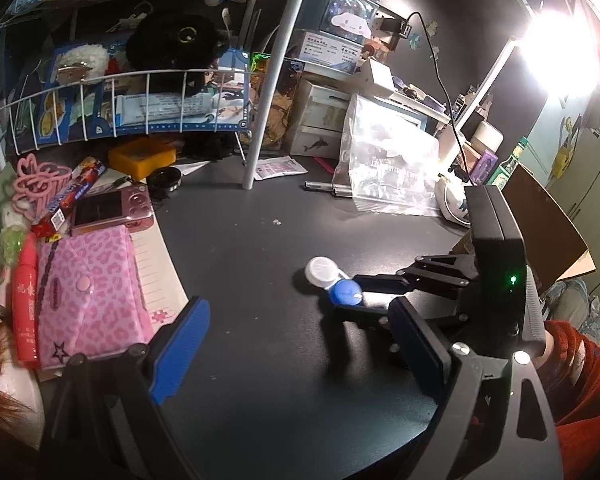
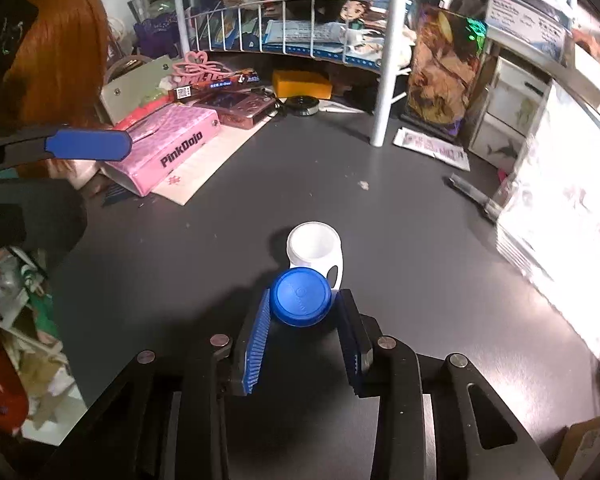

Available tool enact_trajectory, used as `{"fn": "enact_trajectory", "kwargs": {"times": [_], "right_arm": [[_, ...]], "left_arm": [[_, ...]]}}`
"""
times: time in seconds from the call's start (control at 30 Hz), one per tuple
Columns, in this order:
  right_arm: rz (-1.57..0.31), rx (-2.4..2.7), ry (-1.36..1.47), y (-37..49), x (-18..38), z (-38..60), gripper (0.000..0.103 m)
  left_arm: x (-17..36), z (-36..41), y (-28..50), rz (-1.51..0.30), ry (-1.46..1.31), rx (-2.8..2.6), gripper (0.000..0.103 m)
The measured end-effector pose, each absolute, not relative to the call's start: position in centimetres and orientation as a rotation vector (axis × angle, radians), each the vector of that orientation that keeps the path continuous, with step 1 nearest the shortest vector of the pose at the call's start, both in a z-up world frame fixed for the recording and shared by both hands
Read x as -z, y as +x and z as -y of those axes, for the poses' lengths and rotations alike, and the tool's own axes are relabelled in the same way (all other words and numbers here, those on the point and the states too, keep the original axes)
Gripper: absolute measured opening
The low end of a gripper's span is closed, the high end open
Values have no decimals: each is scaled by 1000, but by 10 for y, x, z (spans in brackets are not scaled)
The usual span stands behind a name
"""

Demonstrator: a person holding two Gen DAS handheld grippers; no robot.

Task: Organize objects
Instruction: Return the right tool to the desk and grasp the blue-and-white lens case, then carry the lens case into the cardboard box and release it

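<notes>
A contact lens case (image 2: 314, 268) with one white cap and one blue cap (image 2: 300, 298) lies on the dark table (image 2: 420, 280). My right gripper (image 2: 302, 312) is shut on the blue-capped end, its blue pads (image 2: 260, 332) on both sides of it. In the left wrist view the case (image 1: 334, 280) sits mid-table with the right gripper's black fingers (image 1: 380, 292) on it. My left gripper (image 1: 300, 344) is open and empty, above the table just in front of the case.
A pink leopard pouch (image 1: 88, 300), pink camera (image 1: 112, 210), candy box (image 1: 70, 200) and red tube (image 1: 26, 304) lie at left. A white wire rack (image 1: 140, 100) on a white pole (image 1: 268, 92) stands behind. A clear plastic bag (image 1: 384, 160) and pens (image 1: 328, 188) lie at right.
</notes>
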State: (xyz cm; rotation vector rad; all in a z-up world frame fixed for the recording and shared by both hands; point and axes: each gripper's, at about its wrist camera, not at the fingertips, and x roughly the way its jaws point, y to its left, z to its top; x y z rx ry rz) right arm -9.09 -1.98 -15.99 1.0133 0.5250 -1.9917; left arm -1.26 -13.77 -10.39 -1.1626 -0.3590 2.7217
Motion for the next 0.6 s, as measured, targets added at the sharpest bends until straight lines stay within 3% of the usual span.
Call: {"fn": "enact_trajectory", "kwargs": {"times": [0.17, 0.3, 0.37, 0.6], "right_arm": [[-500, 2025, 1033, -96, 161, 13, 43], [-494, 2055, 1029, -99, 162, 20, 42], [-512, 2065, 1014, -98, 162, 23, 31], [-508, 2054, 995, -94, 158, 15, 29]], "left_arm": [[102, 136, -15, 360, -1160, -2722, 89], [102, 137, -15, 358, -1168, -2726, 89], [102, 137, -15, 358, -1173, -2725, 89], [104, 131, -19, 354, -1185, -2699, 89]]}}
